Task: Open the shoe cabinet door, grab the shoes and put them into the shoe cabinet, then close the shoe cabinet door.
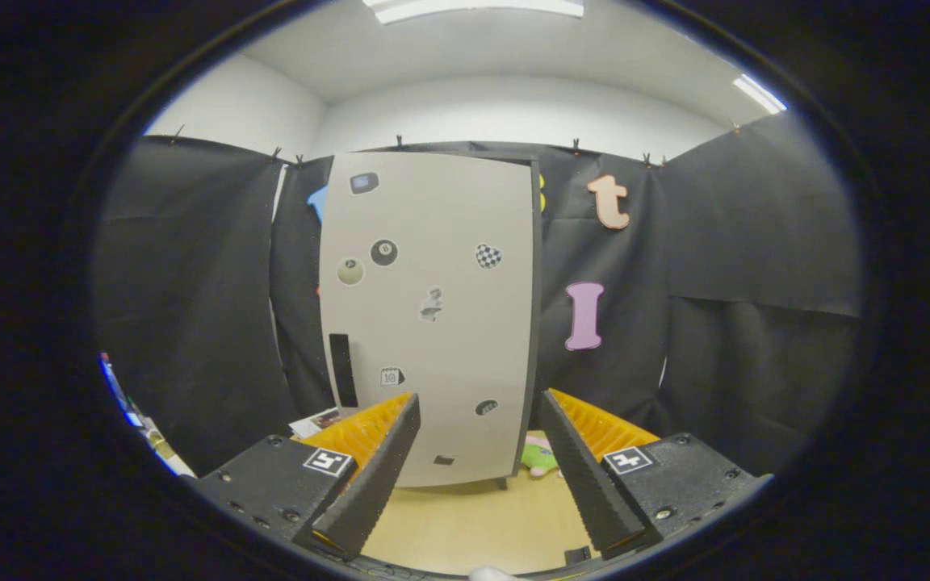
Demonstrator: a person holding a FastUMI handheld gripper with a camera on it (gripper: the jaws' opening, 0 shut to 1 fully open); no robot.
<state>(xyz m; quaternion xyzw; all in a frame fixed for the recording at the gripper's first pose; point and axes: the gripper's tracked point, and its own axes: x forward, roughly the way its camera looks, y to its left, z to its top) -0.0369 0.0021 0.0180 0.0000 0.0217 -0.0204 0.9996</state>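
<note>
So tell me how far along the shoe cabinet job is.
Nothing looks done: the shoe cabinet door stands shut beyond the fingers. In hand: the gripper is open and empty, facing the door, its handle just beyond the left finger. Left: open it, stow the shoes, close it.

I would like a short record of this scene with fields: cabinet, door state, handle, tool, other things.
cabinet: shoe cabinet standing upright on the wooden floor, beyond the tool
door state: shut, stickers on its front
handle: dark vertical handle near the door's left edge
tool: tool open, fingers apart, holding nothing
other things: green and pink toy at the cabinet's right foot
</note>
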